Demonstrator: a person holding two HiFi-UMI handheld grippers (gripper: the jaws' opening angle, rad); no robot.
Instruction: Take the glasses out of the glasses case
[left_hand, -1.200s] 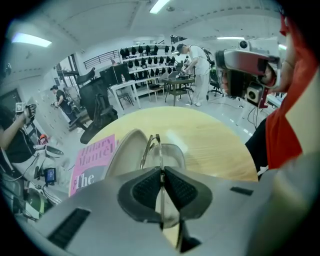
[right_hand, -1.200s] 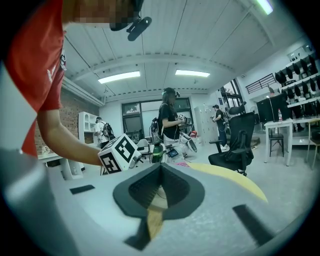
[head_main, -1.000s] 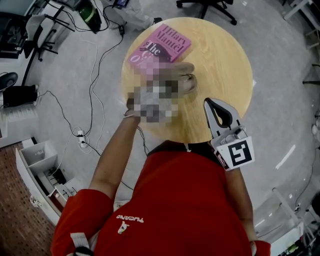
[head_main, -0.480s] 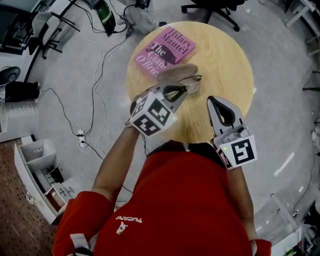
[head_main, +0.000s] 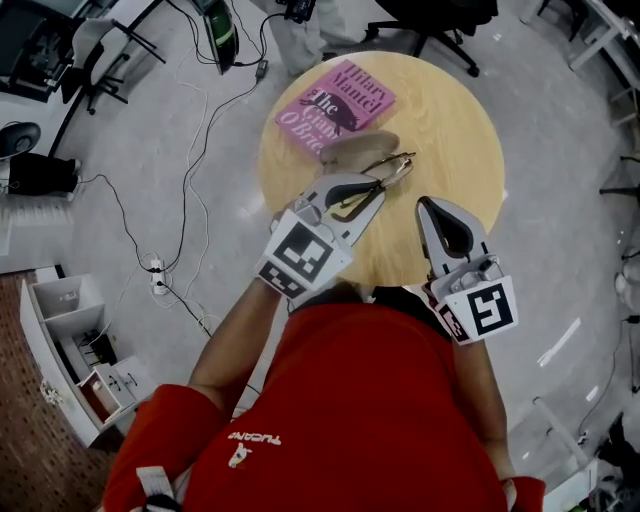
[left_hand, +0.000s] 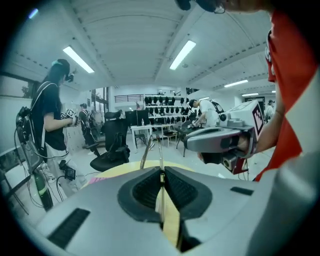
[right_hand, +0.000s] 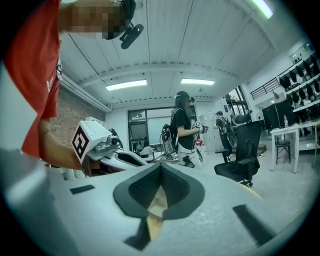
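One change: left hand-held gripper (head_main: 374, 189) raised above case (head_main: 352, 148)
Held: glasses (head_main: 396, 167), pinched by temple
Right hand-held gripper (head_main: 428, 206): closed, empty

The round surface (head_main: 450, 110) is pale honey wood with a faint grain. The book (head_main: 336, 106) has a hot-pink cover with dark and white lettering. The glasses case (head_main: 352, 150) is a dull taupe, and the glasses (head_main: 390, 168) look like thin gold-ish metal. The left gripper (head_main: 376, 187) and right gripper (head_main: 428, 208) are both light grey with black ribbed pads (left_hand: 142, 192). Each marker cube (head_main: 298, 258) is white with black squares. The person's shirt (head_main: 370, 400) is bright red with a small white logo, and the floor (head_main: 560, 200) is pale grey.
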